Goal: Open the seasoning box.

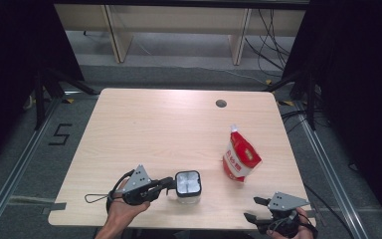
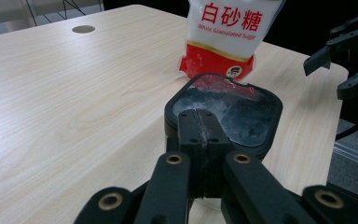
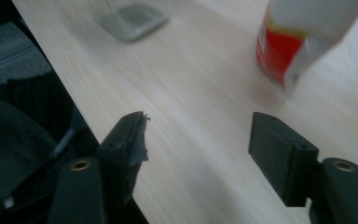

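Our left gripper [image 1: 168, 183] is pinched on the jar [image 1: 188, 183] rim, probably thinly; right gripper [image 1: 255, 209] gapes empty right of it, sugar pouch [image 1: 240, 157] beyond. Jar could tip.

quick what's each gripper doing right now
Left gripper: shut on the black rim of the clear container.
Right gripper: open, holding nothing, over the table edge.

We see a pale wooden table [image 1: 144, 129] with a round cable hole [image 1: 221, 103] near its far edge, standing on grey floor [image 1: 179, 74]. Black curtains [image 1: 10, 59] hang left and right, and light wooden furniture legs [image 1: 113, 35] stand beyond.
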